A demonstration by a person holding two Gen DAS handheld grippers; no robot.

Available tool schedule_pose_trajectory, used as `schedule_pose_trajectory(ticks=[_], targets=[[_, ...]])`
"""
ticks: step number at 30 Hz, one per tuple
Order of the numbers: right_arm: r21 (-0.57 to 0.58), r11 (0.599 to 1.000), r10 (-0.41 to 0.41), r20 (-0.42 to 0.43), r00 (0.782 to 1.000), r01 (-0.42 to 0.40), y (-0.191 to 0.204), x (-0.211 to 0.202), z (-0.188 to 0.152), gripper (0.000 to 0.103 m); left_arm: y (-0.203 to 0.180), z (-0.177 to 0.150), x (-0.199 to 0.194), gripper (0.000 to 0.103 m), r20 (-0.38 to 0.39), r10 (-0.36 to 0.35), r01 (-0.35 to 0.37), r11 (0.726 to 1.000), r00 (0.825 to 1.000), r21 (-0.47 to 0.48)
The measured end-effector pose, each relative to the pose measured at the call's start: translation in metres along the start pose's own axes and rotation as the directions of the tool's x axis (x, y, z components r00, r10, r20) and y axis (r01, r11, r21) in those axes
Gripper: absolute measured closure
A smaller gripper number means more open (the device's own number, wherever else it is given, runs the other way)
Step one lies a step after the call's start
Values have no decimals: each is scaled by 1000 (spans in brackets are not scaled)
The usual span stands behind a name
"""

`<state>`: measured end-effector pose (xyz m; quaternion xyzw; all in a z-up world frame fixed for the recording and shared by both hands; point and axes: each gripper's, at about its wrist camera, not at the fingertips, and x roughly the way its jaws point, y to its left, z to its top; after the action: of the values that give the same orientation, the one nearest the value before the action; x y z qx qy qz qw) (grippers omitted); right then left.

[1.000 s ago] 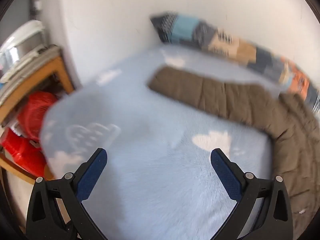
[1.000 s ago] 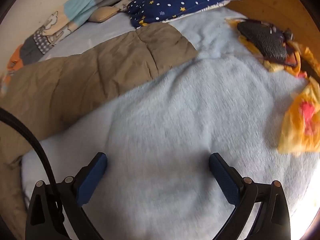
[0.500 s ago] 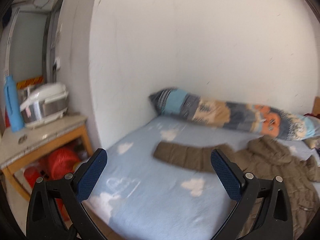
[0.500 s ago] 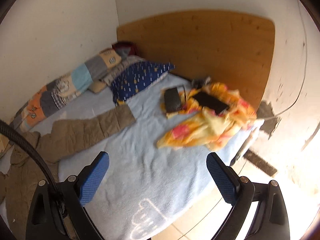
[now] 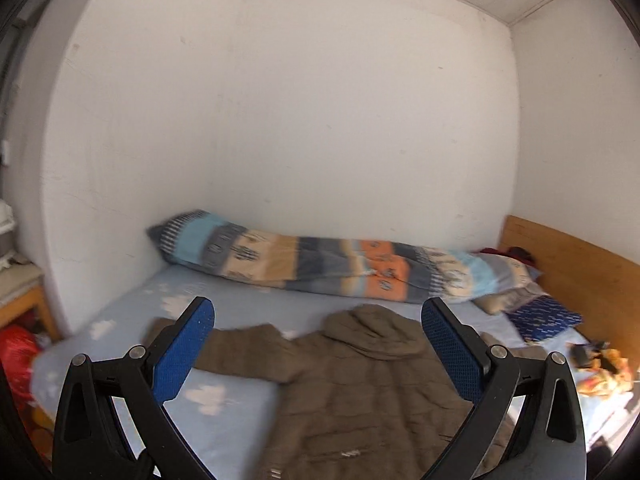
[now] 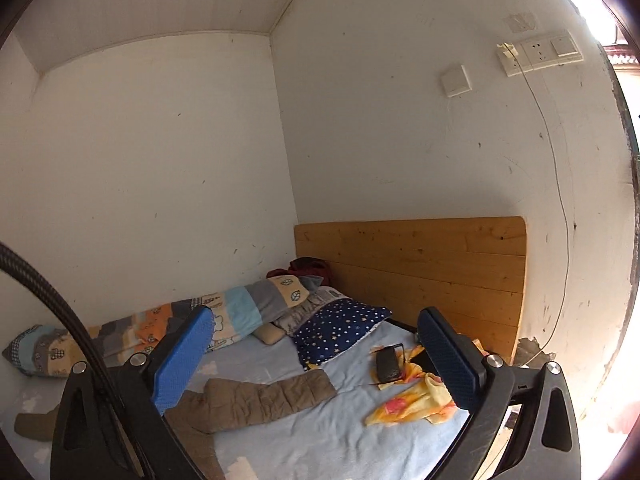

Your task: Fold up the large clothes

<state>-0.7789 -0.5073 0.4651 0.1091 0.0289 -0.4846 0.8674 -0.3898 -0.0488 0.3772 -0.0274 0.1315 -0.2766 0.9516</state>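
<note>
A brown quilted hooded coat (image 5: 360,384) lies spread flat on the light blue bed (image 5: 224,404), hood toward the wall, one sleeve (image 5: 240,348) stretched left. In the right wrist view its other sleeve (image 6: 264,398) reaches toward the star pillow. My left gripper (image 5: 318,322) is held open well above and before the coat, holding nothing. The right gripper (image 6: 314,326) also stands open and empty, raised back from the bed.
A long patchwork bolster (image 5: 320,264) lies along the wall. A navy star pillow (image 6: 340,330), a black pouch (image 6: 387,364) and a yellow cloth (image 6: 416,400) lie near the wooden headboard (image 6: 420,264). A wooden side table (image 5: 24,296) with red bags (image 5: 16,352) stands at the left.
Both grippers have pulled up and back from just above the blanket, so the whole bed and walls now show. The coat has not moved. Both stay open.
</note>
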Motion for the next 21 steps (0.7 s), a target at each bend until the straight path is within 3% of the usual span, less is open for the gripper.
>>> schedule_pose_trajectory(ticks=[2, 7, 10, 16, 18, 21], targets=[[-17, 999, 36, -26, 999, -36, 21, -6, -14, 0, -20, -13, 5, 0, -30, -36, 36, 999, 999, 1], [-97, 984, 137, -144, 980, -152, 96, 7, -86, 0, -61, -71, 25, 0, -121, -19, 21, 1000, 992, 12], [-118, 960, 216, -268, 939, -255, 138, 27, -137, 0, -72, -114, 48, 0, -207, -3, 1, 1000, 978, -8], [-235, 908, 221, -439, 871, -348, 212, 54, -239, 0, -86, -197, 89, 0, -323, 137, -119, 990, 936, 77], [-255, 888, 228, -481, 846, -384, 231, 57, -264, 0, -88, -214, 101, 0, -363, 160, -131, 986, 918, 104], [-300, 861, 214, -519, 827, -411, 251, 61, -291, 0, -86, -224, 110, 0, -369, 188, -147, 979, 910, 139]])
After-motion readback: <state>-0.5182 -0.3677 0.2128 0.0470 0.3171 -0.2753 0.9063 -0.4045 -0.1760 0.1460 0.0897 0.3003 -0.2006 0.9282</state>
